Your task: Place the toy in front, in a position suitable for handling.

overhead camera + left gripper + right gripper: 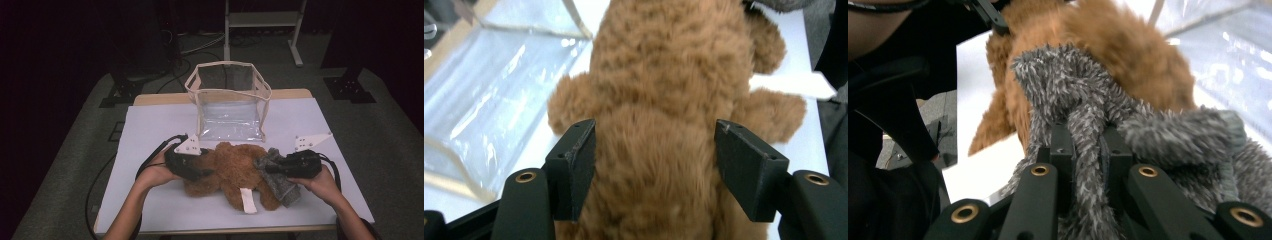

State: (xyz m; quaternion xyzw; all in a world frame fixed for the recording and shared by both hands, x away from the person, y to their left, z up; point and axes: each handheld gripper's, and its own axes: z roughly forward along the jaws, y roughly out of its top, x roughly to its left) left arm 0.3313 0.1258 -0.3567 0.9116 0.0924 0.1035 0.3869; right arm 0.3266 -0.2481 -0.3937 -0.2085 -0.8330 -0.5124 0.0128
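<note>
Near the table's front edge, the left gripper (202, 173) straddles the brown teddy bear (232, 172) with jaws apart while the right gripper (266, 168) pinches its grey knitted garment (280, 181), seemingly dressing or undressing it; next, tug the cloth gently.

Dark room, grey carpet floor (385, 140), white metal stand (262, 20) behind the table (150, 125)
</note>
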